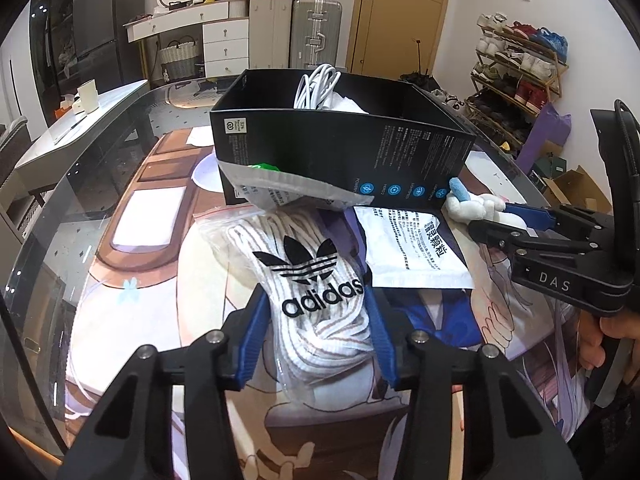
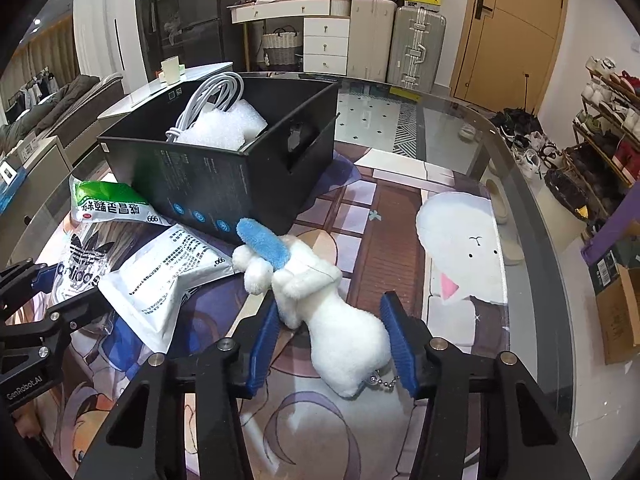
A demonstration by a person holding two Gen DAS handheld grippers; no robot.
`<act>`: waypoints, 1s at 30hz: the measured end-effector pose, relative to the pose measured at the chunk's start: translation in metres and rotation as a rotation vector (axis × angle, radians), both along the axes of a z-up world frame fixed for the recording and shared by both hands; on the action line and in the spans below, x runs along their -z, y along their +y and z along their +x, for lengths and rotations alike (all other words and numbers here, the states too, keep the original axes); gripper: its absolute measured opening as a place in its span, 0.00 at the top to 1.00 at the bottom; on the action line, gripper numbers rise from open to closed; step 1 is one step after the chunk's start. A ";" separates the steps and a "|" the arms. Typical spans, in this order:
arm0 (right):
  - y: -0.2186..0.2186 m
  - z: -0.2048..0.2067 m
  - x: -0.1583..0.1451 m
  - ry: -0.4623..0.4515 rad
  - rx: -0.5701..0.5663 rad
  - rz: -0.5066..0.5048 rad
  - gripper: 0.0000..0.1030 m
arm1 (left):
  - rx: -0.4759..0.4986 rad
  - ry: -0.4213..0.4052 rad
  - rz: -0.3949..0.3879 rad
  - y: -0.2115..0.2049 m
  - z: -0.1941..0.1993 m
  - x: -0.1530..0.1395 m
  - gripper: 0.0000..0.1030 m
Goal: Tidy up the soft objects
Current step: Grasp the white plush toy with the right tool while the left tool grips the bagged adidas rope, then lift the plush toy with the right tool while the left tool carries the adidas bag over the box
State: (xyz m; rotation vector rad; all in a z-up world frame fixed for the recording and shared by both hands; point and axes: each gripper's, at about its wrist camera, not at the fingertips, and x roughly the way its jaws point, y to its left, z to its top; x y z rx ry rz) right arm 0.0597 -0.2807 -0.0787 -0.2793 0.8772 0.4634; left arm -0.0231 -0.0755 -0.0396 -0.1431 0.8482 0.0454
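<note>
I have both tongs down on the table mat, one soft thing in each. My left gripper [image 1: 316,328] has its blue pads pressed against the sides of the bag of white laces [image 1: 312,280], narrowed to a partial opening and gripping the bag, which lies flat on the mat just in front of the black box [image 1: 340,148]. My right gripper [image 2: 334,340] straddles the white plush toy [image 2: 336,320]; the left pad touches the plush body, but I see a sliver of gap at the right pad, so I judge the grip not quite firm and count it as not yet closed on the toy. The toy lies on the mat with its blue ear [image 2: 264,244] touching the near corner of the box. As for progress, the box already holds a coiled white cable [image 2: 212,96] and a piece of white foam [image 2: 224,124], so some sorting looks done. Left outside are the laces, the toy, a white packet [image 2: 168,280] lying between them, and a green-and-white packet [image 2: 108,200] tucked against the box's front wall. I reckon four items remain to go in, two of them about to be lifted.
</note>
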 end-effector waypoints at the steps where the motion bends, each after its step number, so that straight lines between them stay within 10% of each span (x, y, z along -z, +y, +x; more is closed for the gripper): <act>1: -0.001 0.000 -0.001 0.000 0.004 0.005 0.51 | 0.000 0.000 -0.006 0.001 0.000 0.000 0.58; 30: -0.010 -0.014 -0.036 -0.064 0.029 0.152 0.51 | 0.063 -0.054 -0.051 0.010 -0.015 -0.016 0.65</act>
